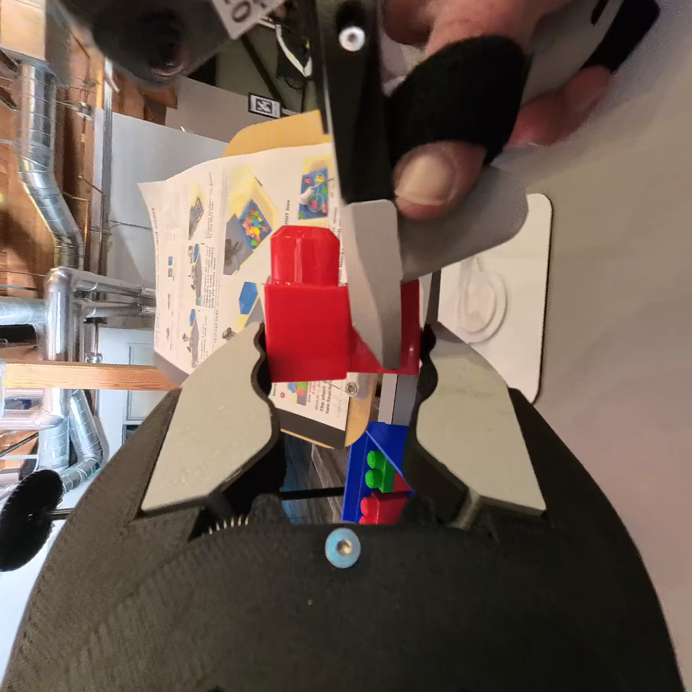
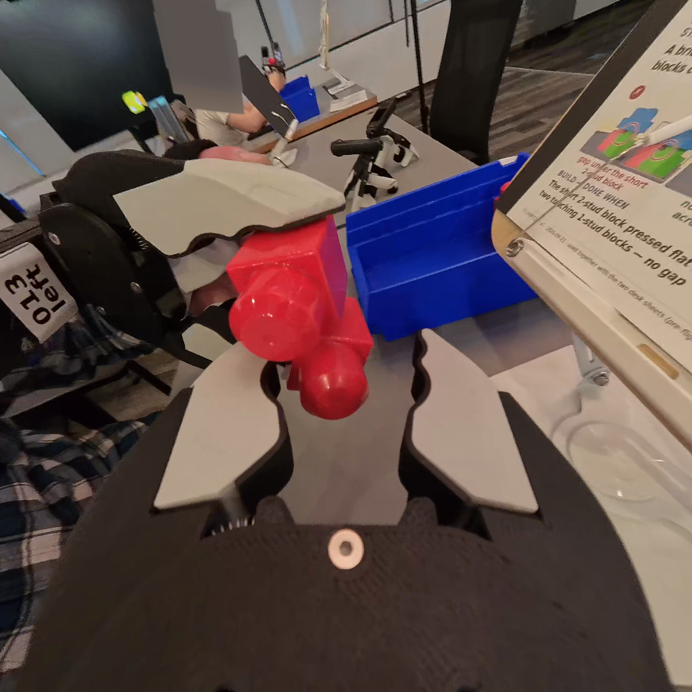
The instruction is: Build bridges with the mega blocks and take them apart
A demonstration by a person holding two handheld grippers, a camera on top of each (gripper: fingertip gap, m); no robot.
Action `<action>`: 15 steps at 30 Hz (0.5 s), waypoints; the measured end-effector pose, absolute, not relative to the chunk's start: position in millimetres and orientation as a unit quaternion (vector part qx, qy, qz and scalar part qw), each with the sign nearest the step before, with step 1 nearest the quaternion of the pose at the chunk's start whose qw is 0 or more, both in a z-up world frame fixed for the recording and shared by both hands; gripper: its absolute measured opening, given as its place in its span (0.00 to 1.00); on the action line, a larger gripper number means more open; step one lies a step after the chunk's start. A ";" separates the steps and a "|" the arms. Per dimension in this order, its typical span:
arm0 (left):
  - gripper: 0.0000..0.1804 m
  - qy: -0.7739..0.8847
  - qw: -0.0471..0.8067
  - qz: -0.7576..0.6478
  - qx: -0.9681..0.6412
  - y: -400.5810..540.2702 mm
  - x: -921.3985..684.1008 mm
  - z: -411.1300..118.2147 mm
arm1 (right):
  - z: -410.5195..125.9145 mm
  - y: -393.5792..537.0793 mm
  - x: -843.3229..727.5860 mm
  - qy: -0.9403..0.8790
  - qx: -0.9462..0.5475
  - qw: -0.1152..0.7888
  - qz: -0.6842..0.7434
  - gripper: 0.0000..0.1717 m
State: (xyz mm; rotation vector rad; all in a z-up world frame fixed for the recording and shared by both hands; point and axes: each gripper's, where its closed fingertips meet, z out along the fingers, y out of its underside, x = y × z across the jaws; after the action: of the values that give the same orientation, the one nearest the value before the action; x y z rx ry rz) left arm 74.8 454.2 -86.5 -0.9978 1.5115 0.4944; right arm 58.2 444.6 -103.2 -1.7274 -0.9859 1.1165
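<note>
- The red block assembly (image 2: 299,299), two one-stud pieces over a longer piece, is held in the air above the grey surface (image 2: 524,329), just in front of the blue bin (image 2: 442,262).
- Its long axis runs across the left gripper (image 1: 342,344), whose jaws stand wide and press on the two ends.
- In the right wrist view both studs point toward the camera.
- The right gripper (image 2: 344,359) is spread open; one finger (image 1: 374,284) lies against the piece without clamping.
- A printed instruction sheet (image 2: 618,194) stands on a board; the left gripper carries a printed tag (image 2: 33,296).
</note>
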 end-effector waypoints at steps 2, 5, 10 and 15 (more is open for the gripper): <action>0.42 0.652 0.585 0.218 -0.430 454.2 74.6 -83.4 | -103.7 443.5 56.9 -0.392 -0.684 0.412 0.456 0.39; 0.42 0.659 0.590 0.208 -0.418 448.1 80.3 -82.2 | -97.9 431.8 49.7 -0.403 -0.654 0.400 0.499 0.25; 0.42 0.662 0.572 0.205 -0.439 452.8 77.8 -87.9 | -95.1 427.5 46.2 -0.405 -0.645 0.393 0.516 0.37; 0.42 0.656 0.582 0.207 -0.434 449.9 80.2 -84.9 | -92.5 432.6 50.8 -0.389 -0.645 0.409 0.515 0.22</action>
State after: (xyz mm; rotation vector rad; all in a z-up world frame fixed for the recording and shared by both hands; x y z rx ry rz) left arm 80.2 449.9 -84.9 -1.0139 1.5316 0.4844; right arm 50.8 432.6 -92.5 -1.6255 -0.9801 1.2962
